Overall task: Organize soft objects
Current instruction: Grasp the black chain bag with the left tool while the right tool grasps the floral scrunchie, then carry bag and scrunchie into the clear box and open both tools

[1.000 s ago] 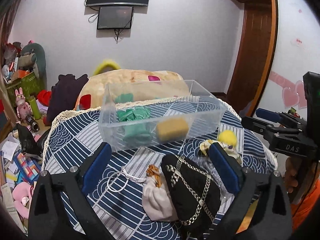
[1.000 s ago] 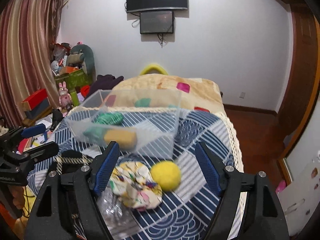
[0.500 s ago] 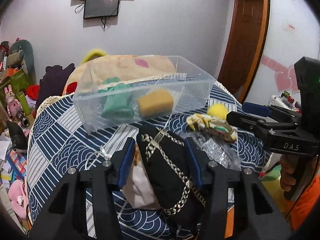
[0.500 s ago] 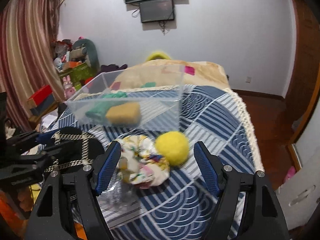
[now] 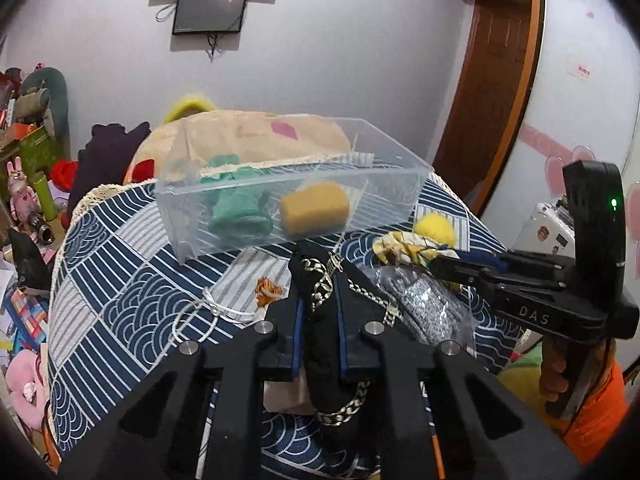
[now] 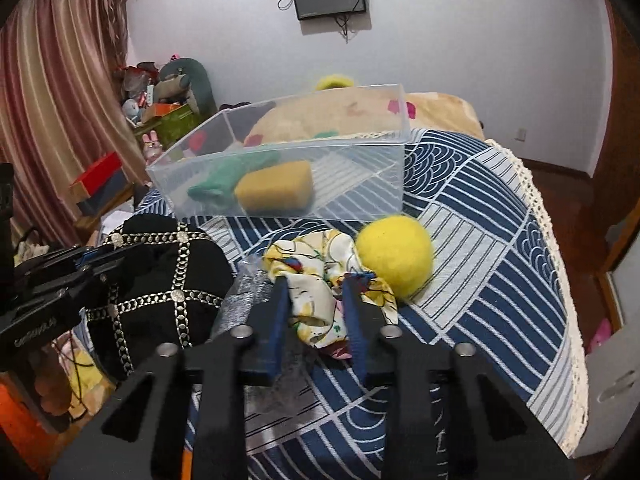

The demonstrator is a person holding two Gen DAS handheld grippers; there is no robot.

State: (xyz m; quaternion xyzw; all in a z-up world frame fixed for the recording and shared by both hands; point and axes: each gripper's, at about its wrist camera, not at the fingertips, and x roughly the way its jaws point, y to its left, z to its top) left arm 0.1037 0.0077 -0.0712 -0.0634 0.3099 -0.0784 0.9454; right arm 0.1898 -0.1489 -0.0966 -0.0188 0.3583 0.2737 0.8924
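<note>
At table's near edge [image 6: 500,240] | left hand-held gripper [image 5: 318,300] clamping black pouch [image 5: 316,280] | right hand-held gripper [image 6: 316,300] closing on scrunchie [image 6: 316,276]

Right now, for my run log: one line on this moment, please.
left hand-held gripper: shut on black chained pouch | right hand-held gripper: closing on floral scrunchie | clear bin: sponge, green cloth

A clear plastic bin [image 6: 280,176] stands across the far side of the cloth-covered worktop [image 6: 500,248], walling off that way. Its right half looks bare; a yellow sponge [image 6: 274,191] and green cloth [image 6: 218,180] fill the left. A yellow ball [image 6: 394,254] sits just before the bin. The worktop's right side lies open. Left of the floral scrunchie [image 6: 316,280], a black studded bag [image 6: 160,276] and crinkly wrapper [image 5: 424,304] crowd together, possibly touching.
</note>
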